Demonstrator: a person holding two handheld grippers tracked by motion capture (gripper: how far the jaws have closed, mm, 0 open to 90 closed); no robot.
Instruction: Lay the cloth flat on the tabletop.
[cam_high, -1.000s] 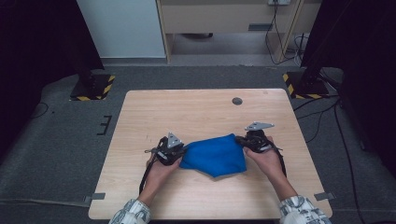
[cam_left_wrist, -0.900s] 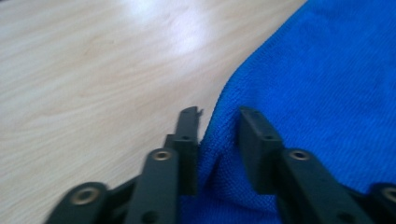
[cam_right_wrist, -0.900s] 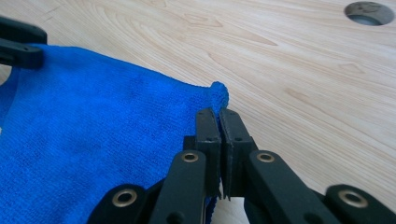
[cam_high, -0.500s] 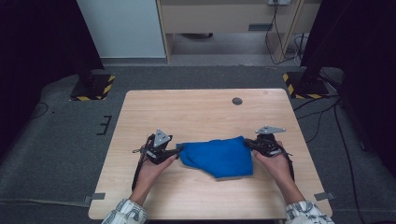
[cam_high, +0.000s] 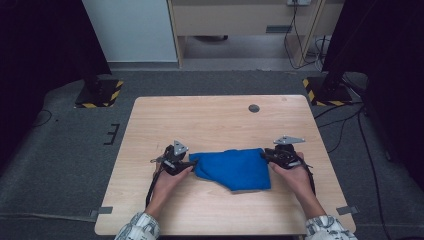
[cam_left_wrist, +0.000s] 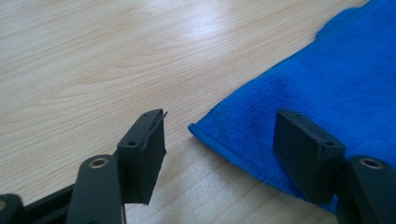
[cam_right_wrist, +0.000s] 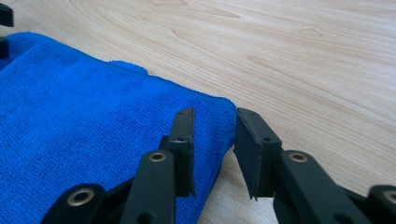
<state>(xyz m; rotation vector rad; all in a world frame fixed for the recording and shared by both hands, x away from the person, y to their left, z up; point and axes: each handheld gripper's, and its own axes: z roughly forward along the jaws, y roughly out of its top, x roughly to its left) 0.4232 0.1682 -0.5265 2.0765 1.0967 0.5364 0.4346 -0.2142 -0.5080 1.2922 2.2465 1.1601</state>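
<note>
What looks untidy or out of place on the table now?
The blue cloth is folded unevenly: in the high view its near edge slants and a flap juts toward the person. The left gripper and the right gripper have just been opening; their jaws stand apart at the cloth's corners, not pressing it. Nothing looks spilled or damaged.

The cloth (cam_high: 232, 169) lies on the table (cam_high: 210, 117), toward its near edge, between the 2 grippers: left gripper (cam_high: 192, 164) at its left end, right gripper (cam_high: 265, 155) at its right corner. A disc (cam_high: 254, 108) sits behind, well apart.
</note>
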